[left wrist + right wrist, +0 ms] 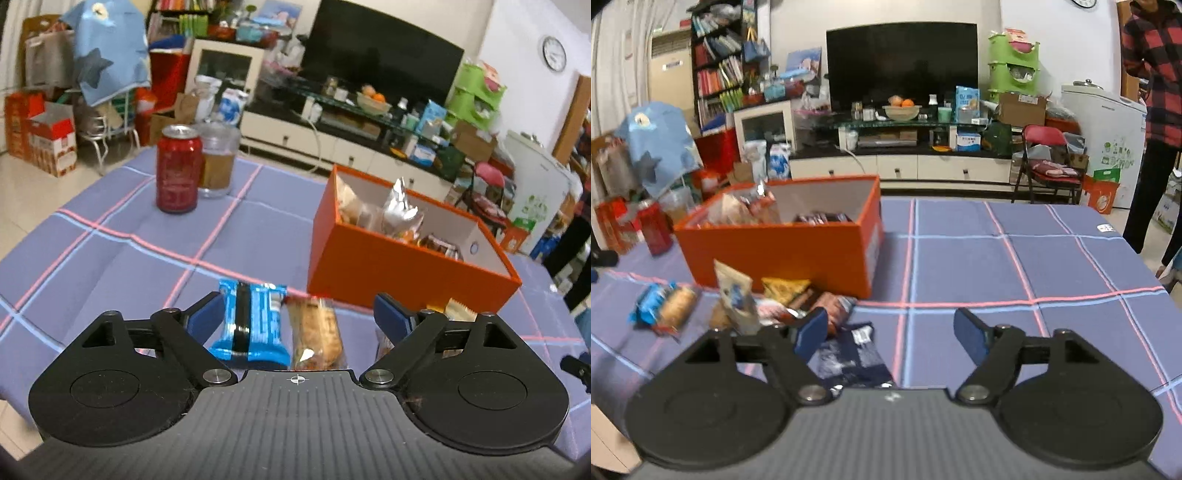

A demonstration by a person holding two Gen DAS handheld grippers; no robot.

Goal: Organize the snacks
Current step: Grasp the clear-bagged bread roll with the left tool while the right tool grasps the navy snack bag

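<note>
Left gripper (295, 314), jaws spread and empty, poised over blue snack bar (250, 325) just before orange box (388, 273), bar's length running along the fingers; right gripper (890, 332) likewise open, farther off.

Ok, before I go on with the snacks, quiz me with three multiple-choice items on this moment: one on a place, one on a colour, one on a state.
1. Where is the red can?
A. inside the box
B. on the tablecloth beside a glass jar
C. on the TV stand

2. What colour is the box outside?
A. orange
B. green
C. white

3. How is the left gripper?
A. shut on the blue packet
B. shut, holding nothing
C. open, holding nothing

Answers: 1 B, it stands by the glass jar. 2 A, its outer walls are orange. 3 C, its fingers stand apart around the blue packet.
</note>
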